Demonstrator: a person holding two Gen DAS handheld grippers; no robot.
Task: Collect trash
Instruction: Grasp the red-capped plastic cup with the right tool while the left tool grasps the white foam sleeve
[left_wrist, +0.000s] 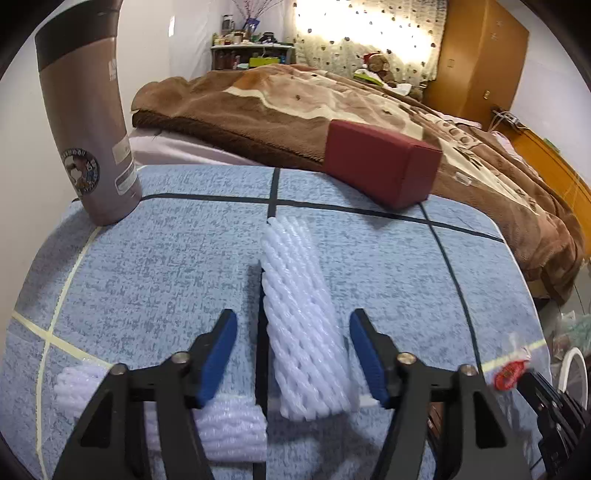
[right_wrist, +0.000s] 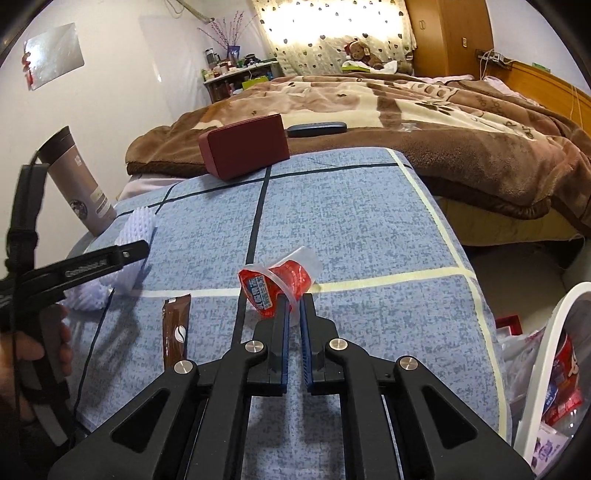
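A long white foam net sleeve (left_wrist: 303, 317) lies on the blue tablecloth (left_wrist: 166, 258), its near end between the fingers of my left gripper (left_wrist: 293, 328), which is open around it. A second foam sleeve (left_wrist: 229, 432) lies under the left gripper's left finger. My right gripper (right_wrist: 294, 299) is shut on the rim of a red plastic jelly cup (right_wrist: 275, 286) just above the cloth. The cup also shows in the left wrist view (left_wrist: 511, 373). A brown sachet (right_wrist: 176, 332) lies flat to its left. The left gripper's arm (right_wrist: 99, 260) and the foam sleeves (right_wrist: 135, 229) show at far left.
A brown tumbler (left_wrist: 88, 125) stands at the table's far left corner. A dark red box (left_wrist: 384, 162) sits at the far edge against the bed's brown blanket (left_wrist: 295, 99). A white-rimmed trash bin (right_wrist: 554, 369) holding wrappers stands off the table's right side.
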